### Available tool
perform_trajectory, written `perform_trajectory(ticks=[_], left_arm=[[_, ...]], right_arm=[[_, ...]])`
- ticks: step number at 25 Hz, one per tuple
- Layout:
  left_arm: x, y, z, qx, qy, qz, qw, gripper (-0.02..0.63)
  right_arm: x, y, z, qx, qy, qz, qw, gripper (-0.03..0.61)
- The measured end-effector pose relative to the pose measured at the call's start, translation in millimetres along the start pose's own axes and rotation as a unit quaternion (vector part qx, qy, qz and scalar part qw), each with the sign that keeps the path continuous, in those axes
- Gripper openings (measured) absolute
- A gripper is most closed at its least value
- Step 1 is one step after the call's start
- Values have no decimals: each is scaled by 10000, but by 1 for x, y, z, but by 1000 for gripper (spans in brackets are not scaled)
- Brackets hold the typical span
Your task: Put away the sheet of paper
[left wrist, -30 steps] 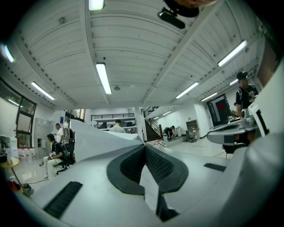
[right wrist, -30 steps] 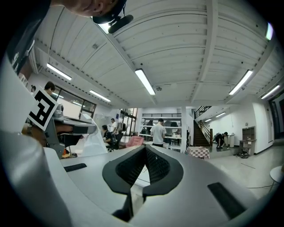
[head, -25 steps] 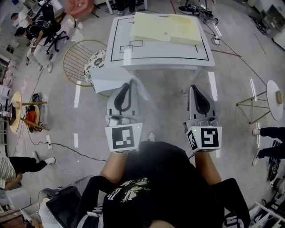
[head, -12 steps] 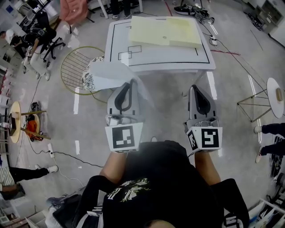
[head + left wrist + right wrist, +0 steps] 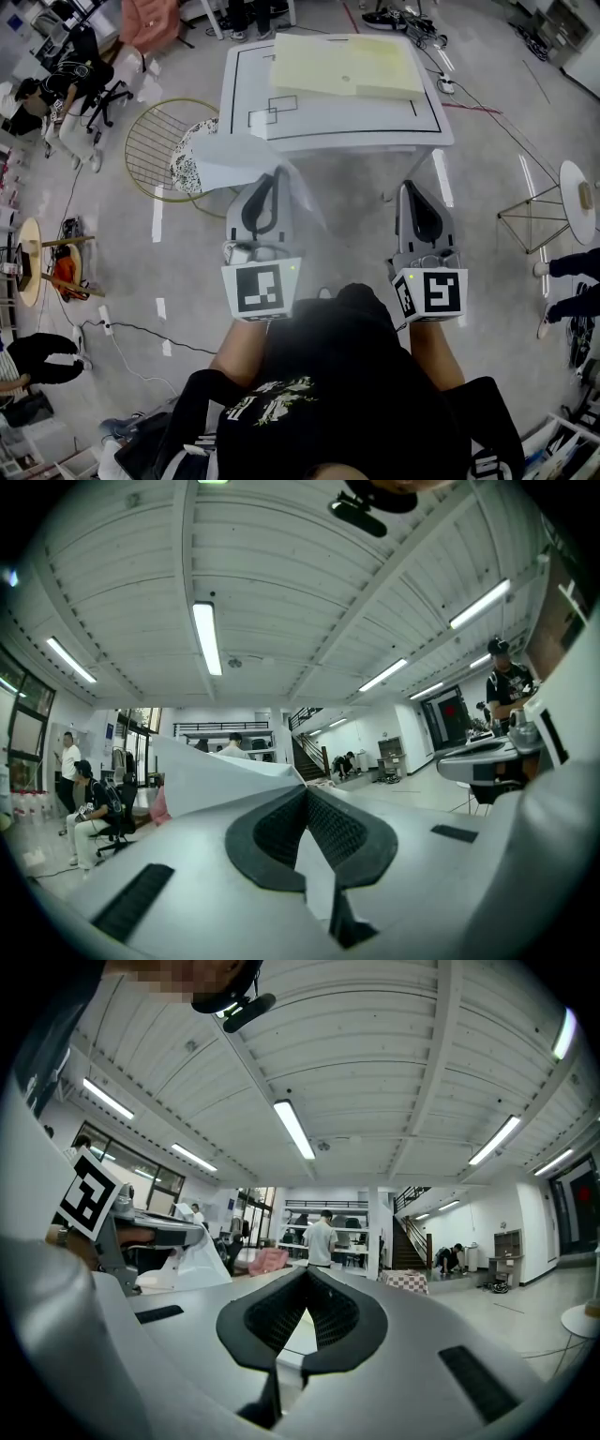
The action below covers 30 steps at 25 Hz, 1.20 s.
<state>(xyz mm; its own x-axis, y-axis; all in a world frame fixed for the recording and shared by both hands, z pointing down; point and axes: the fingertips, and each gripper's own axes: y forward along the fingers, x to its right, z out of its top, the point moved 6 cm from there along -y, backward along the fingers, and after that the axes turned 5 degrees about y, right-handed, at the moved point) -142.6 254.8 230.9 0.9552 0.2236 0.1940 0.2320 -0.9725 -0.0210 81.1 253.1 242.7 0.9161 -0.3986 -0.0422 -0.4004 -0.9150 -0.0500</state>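
Note:
A white sheet of paper (image 5: 230, 159) is pinched by one corner in my left gripper (image 5: 272, 178), which is shut on it. The sheet fans out to the left above the floor. In the left gripper view the paper (image 5: 211, 775) rises from between the closed pads of the left gripper (image 5: 306, 794). My right gripper (image 5: 413, 187) is held level beside it, shut with nothing in it; its tips meet in the right gripper view (image 5: 306, 1279). Ahead stands a white table (image 5: 375, 122) with black lines, and a pale yellow stack of sheets (image 5: 347, 66) lies on it.
A round gold wire chair (image 5: 159, 141) with a patterned cushion (image 5: 187, 159) stands left of the table. A small round side table (image 5: 577, 202) is at the right. People sit and stand at the left and right edges. Cables run across the floor (image 5: 122, 328).
The table has drifted farther up in the head view. The paper's free end has swung left, off the table's front edge and over the wire chair. Both grippers keep their grip and pose.

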Motion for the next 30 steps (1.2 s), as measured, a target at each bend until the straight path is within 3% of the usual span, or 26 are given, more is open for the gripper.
perform_trajectory(ticks=[14,30], left_arm=[[-14,-20,-15,-205,-115,184,9996,2],[-8,-9,-14,-214,64,224,9995,2]], right_arm=[[-22,-1,-7,-199,-35,217,9996,-8],[-12,12,-19,-259,37,320,9991,-8]])
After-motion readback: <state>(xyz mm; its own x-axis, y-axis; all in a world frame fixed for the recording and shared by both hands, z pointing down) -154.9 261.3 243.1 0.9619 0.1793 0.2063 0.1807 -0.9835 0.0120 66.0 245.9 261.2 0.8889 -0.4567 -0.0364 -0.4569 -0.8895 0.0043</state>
